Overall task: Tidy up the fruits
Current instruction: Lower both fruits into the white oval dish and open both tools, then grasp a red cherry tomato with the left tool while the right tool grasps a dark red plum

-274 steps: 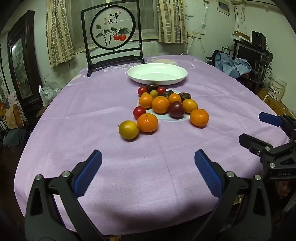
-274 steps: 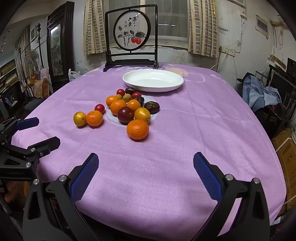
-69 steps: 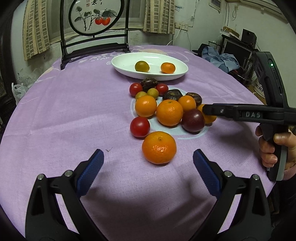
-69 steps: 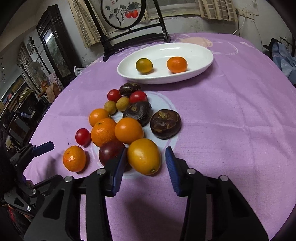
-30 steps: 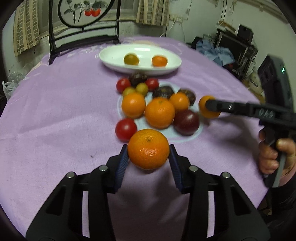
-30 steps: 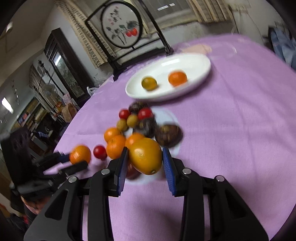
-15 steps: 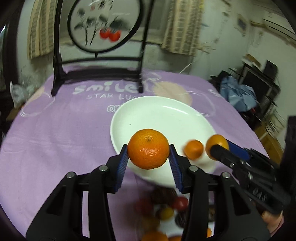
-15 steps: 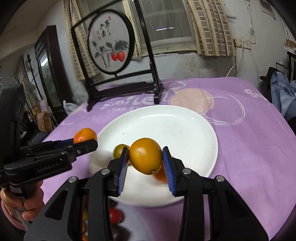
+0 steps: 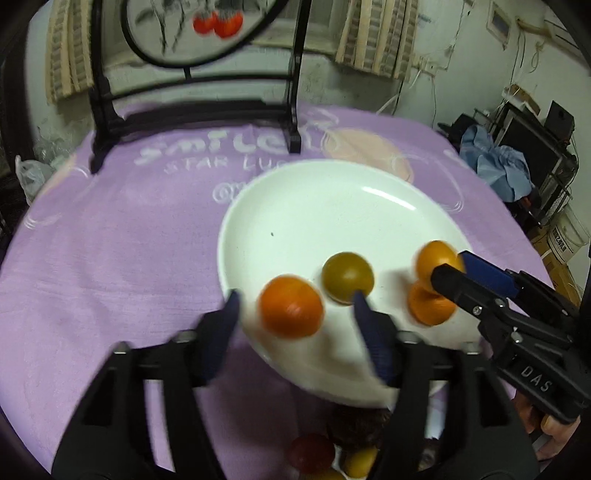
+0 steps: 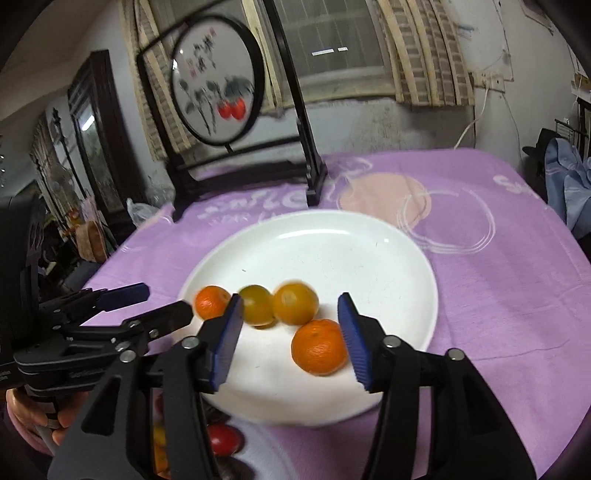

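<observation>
1. The shallow white oval plate [image 9: 295, 206] [image 10: 406, 266] lies on the purple-cloth-covered surface [image 9: 110, 240] [image 10: 498, 295], its long axis running roughly from 10 o'clock to 4 o'clock in the left wrist view.
2. The left gripper [image 9: 295, 317] [image 10: 159, 302] hangs over the plate's near left rim with its blue-padded fingers [image 9: 231, 314] spread wide and gripping nothing.
3. A blurred round orange mandarin [image 9: 291, 306] [image 10: 211, 302] sits between those fingers, touching neither; whether it rests on the plate cannot be told.
4. A round yellow-green fruit [image 9: 347, 277] [image 10: 258, 304] lies just beyond it, toward 1 o'clock.
5. The right gripper [image 10: 291, 332] [image 9: 458, 271] is likewise parted wide, holding nothing.
6. A smooth yellow-orange oval fruit [image 10: 295, 302] [image 9: 436, 258] lies on the plate ahead of its fingers, touching the yellow-green one; the blur hides its long axis.
7. A dimpled orange tangerine [image 10: 319, 347] [image 9: 428, 304] rests at 5 o'clock of that fruit, close to the right-hand finger [image 10: 354, 347], stem dimple facing 12 o'clock.
8. Small red tomatoes [image 9: 312, 452] [image 10: 221, 439] and a dark wrinkled fruit [image 9: 358, 424] lie on the cloth just beside the plate's near rim.
9. A black-framed round painted screen [image 10: 218, 96] [image 9: 199, 29] stands upright at the far edge.
</observation>
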Demonstrator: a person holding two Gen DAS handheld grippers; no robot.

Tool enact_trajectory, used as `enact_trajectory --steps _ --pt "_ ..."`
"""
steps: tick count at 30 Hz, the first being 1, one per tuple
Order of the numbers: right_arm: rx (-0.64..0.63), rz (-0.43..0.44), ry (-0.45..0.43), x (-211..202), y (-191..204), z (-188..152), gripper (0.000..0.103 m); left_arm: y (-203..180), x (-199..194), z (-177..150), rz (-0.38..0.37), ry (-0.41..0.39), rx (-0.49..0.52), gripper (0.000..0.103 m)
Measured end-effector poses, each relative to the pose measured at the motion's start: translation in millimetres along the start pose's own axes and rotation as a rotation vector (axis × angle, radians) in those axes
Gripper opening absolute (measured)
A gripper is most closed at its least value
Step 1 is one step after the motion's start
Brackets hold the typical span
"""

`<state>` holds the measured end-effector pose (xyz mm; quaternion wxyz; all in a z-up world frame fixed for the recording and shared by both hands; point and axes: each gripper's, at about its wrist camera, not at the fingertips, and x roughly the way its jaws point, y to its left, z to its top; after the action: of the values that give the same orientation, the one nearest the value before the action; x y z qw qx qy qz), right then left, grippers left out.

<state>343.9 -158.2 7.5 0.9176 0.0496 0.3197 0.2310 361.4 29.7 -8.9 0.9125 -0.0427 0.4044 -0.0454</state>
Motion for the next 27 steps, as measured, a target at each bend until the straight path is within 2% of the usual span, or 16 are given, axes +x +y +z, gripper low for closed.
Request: enact_trajectory --steps 4,8,12,14,17,20,27 --pt "-0.002 0.056 0.027 -23 5 -15 0.054 0 -37 -12 0.014 -0.062 0.028 0.089" --pt "-0.017 0.111 0.081 -50 17 -52 0.054 6 -63 -40 0.05 -0.091 0.07 0.093" --pt "-0.012 0.155 0.106 -78 30 -90 0.056 18 -72 -69 0.117 -0.071 0.068 0.093" --pt "0.004 0.181 0.13 -89 37 -109 0.058 27 -79 -80 0.113 -0.061 0.051 0.093" --pt "-0.015 0.16 0.193 -89 51 -129 0.058 36 -88 -92 0.084 -0.063 0.032 0.095" --pt "-0.016 0.144 0.251 -82 61 -141 0.058 40 -91 -103 0.097 -0.058 0.03 0.095" --pt "-0.01 0.112 0.287 -69 70 -142 0.058 51 -93 -121 0.09 -0.033 -0.006 0.095"
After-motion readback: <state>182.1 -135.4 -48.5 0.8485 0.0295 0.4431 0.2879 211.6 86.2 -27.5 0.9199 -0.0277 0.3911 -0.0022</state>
